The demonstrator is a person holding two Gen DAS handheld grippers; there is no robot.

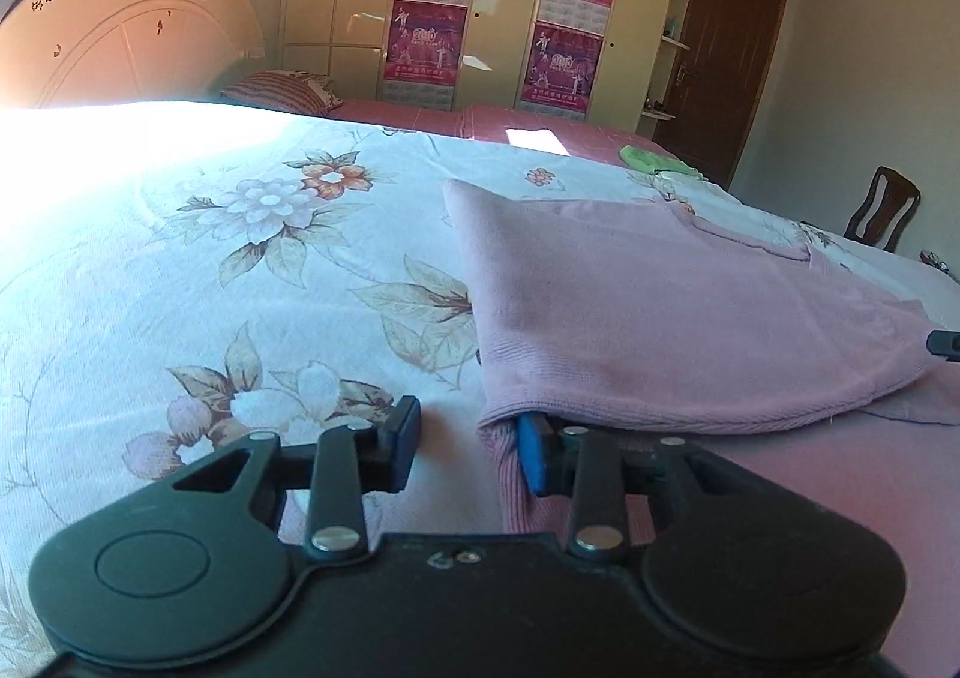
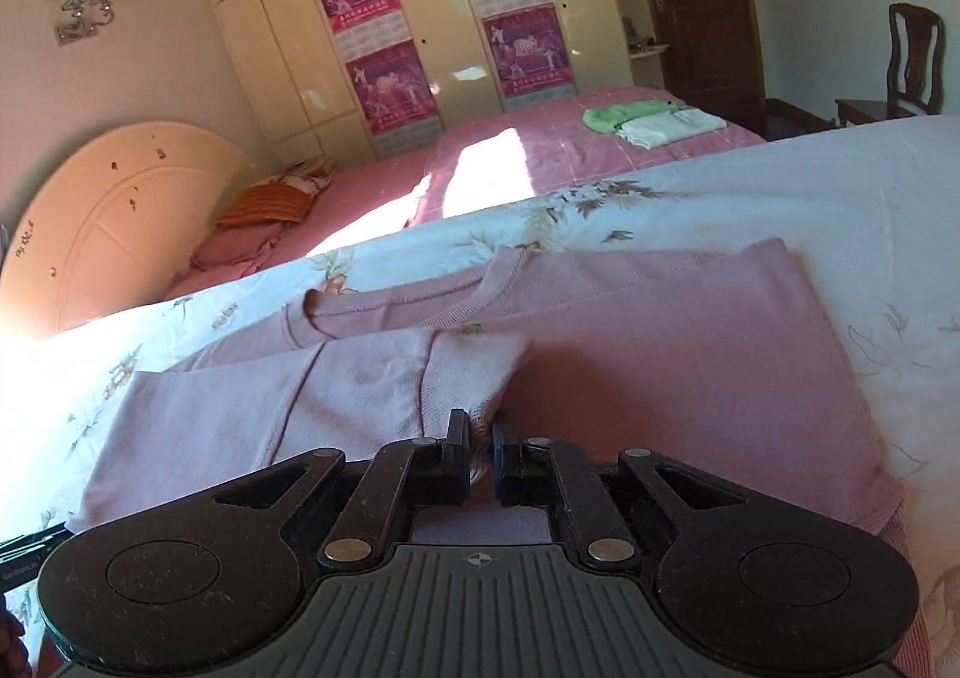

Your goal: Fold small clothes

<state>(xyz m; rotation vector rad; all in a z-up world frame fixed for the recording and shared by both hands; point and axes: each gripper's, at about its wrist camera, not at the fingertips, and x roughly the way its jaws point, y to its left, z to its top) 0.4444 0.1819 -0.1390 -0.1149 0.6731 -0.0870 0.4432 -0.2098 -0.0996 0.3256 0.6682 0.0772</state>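
Note:
A pink knit top (image 1: 660, 318) lies on the floral bedsheet (image 1: 240, 258), with one side folded over itself. My left gripper (image 1: 471, 450) sits at the near ribbed hem. Its blue-padded right finger (image 1: 537, 456) is tucked under the folded edge, and its left finger (image 1: 402, 450) stands apart over the sheet, so the jaws are open. In the right wrist view the pink top (image 2: 660, 354) spreads ahead with its neckline at the far side. My right gripper (image 2: 479, 441) is shut on a pinch of the paler folded-over layer (image 2: 300, 408), lifted slightly at the pinch.
Beyond the floral sheet a pink bed cover (image 2: 540, 150) carries a green garment (image 2: 624, 114) and a white folded one (image 2: 672, 129). A striped pillow (image 2: 270, 204) lies by the cream headboard (image 2: 120, 222). A wardrobe (image 2: 420, 18) and a wooden chair (image 2: 906, 60) stand behind.

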